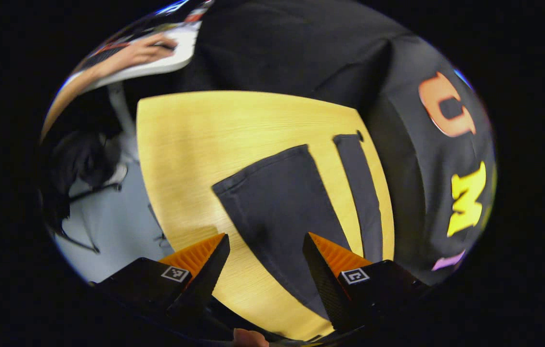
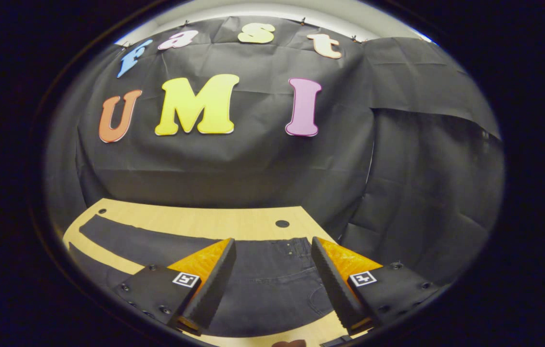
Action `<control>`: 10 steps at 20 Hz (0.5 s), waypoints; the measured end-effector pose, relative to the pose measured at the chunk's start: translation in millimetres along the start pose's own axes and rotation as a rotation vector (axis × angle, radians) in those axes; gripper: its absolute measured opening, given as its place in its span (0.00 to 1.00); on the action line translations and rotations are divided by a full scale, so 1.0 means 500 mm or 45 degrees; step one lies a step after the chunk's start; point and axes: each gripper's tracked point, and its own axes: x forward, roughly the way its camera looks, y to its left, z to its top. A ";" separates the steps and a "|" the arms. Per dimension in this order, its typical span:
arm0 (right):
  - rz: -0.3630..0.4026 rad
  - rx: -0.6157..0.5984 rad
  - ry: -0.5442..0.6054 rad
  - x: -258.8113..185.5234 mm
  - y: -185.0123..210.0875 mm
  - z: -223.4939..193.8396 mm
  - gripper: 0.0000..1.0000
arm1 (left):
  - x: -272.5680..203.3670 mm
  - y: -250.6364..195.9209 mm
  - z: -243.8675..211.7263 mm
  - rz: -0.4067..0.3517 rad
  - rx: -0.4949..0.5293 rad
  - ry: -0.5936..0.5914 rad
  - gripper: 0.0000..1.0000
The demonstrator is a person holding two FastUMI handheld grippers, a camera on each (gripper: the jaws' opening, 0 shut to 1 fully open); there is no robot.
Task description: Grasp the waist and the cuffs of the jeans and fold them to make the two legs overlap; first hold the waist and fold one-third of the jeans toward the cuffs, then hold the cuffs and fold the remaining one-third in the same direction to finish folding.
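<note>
Dark grey jeans [image 1: 277, 207] lie flat on a light wooden table [image 1: 195, 144], with the two legs spread apart. In the left gripper view the near leg widens toward me, and the far leg [image 1: 359, 193] is a narrow strip by the table's far edge. My left gripper [image 1: 265, 243] hovers open above the near leg. In the right gripper view the waist and pocket area of the jeans [image 2: 272, 279] lies just below my right gripper [image 2: 272, 250], which is open with nothing between its fingers. The legs stretch away to the left [image 2: 127, 238].
The table [image 2: 205, 219] has small round holes, one near the waist [image 2: 282, 223] and one at the far left corner [image 2: 102, 211]. Black cloth walls close off the back and right. In the left gripper view a white desk [image 1: 156, 62] with a person's arm stands beyond grey floor [image 1: 113, 221].
</note>
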 end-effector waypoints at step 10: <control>-0.065 -0.023 0.008 -0.008 -0.044 -0.005 0.94 | 0.041 -0.020 0.030 -0.026 -0.229 0.008 0.98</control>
